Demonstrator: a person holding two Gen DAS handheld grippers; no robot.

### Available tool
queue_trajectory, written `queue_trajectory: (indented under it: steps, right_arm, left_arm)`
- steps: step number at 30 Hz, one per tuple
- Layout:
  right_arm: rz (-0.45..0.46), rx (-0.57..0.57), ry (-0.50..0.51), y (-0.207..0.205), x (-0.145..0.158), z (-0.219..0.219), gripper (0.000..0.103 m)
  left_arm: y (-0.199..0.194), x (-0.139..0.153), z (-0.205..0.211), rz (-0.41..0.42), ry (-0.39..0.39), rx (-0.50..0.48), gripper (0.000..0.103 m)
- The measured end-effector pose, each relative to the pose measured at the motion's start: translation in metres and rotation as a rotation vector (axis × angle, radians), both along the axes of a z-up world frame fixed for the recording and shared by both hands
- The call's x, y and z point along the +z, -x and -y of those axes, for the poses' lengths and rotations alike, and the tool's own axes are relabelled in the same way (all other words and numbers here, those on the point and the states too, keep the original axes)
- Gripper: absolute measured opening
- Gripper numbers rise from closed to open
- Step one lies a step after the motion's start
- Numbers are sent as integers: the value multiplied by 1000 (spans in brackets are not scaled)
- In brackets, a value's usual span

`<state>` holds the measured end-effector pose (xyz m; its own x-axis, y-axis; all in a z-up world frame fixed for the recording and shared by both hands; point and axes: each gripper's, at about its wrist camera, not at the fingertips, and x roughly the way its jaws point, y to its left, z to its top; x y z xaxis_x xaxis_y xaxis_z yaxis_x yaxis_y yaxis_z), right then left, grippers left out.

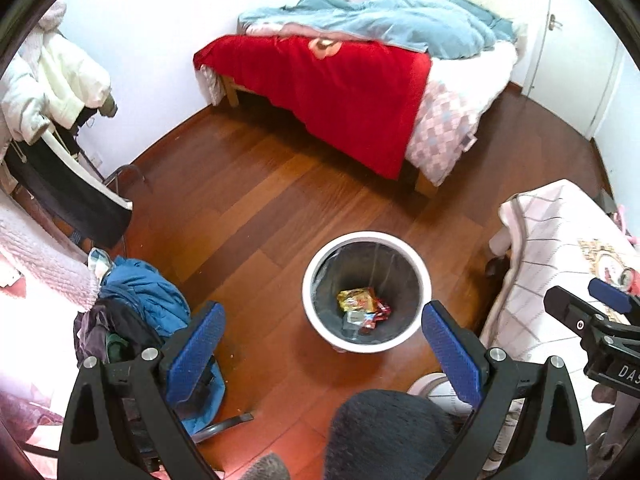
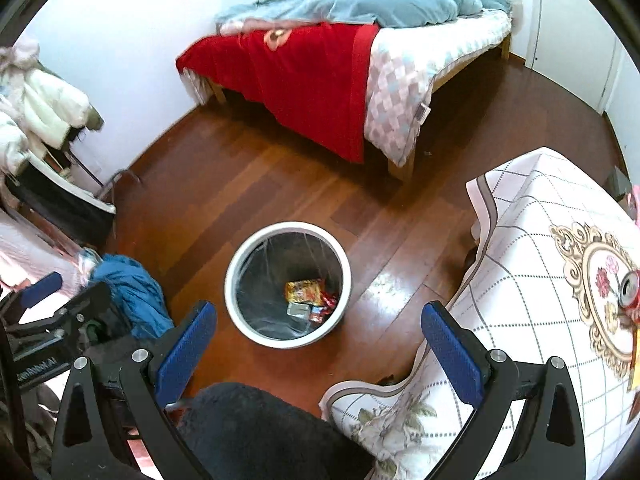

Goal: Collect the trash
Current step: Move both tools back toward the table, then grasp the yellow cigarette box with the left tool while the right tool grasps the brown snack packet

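A white trash bin [image 1: 316, 264] [image 2: 240, 256] with a dark liner stands on the wooden floor. Snack wrappers [image 1: 360, 306] [image 2: 306, 296] lie at its bottom. A crushed red drink can [image 2: 630, 290] [image 1: 629, 280] sits on the table with the patterned cloth at the right. My left gripper [image 1: 324, 332] hovers open above the bin's near side, nothing between its blue pads. My right gripper [image 2: 320, 328] is open and empty too, above the floor between bin and table. Each gripper shows at the edge of the other's view.
A bed [image 1: 360, 92] with a red blanket and blue quilt fills the far side. A blue garment heap on a chair [image 1: 144, 300] lies left of the bin. Coats hang on a rack [image 1: 52, 80] at far left. The clothed table [image 2: 540, 280] is at right. A dark-clad knee [image 2: 260, 432] is below.
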<state>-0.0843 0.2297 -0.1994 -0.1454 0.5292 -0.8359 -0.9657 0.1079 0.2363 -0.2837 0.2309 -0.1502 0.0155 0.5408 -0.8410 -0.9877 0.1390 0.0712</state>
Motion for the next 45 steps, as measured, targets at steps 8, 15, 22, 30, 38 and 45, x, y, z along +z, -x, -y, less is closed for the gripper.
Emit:
queue_trajectory:
  steps: [8, 15, 22, 30, 38, 45]
  right_arm:
    - [-165, -136, -80, -67, 36, 77, 103]
    - [-154, -385, -46, -186, 27, 168, 103]
    - [-168, -793, 112, -347, -42, 278, 103]
    - [-236, -1081, 207, -478, -122, 341, 95]
    - [-213, -1090, 210, -509, -149, 318, 66]
    - [-141, -1078, 270, -516, -145, 341, 41]
  left_arm:
    - [-76, 27, 39, 33, -66, -83, 100]
    - [-210, -14, 66, 38, 15, -290, 100]
    - [-360, -86, 99, -43, 154, -469, 100]
    - [-450, -138, 111, -161, 249, -545, 100]
    - [-520, -137, 120, -119, 323, -586, 100]
    - [-601, -146, 142, -64, 515, -638, 100]
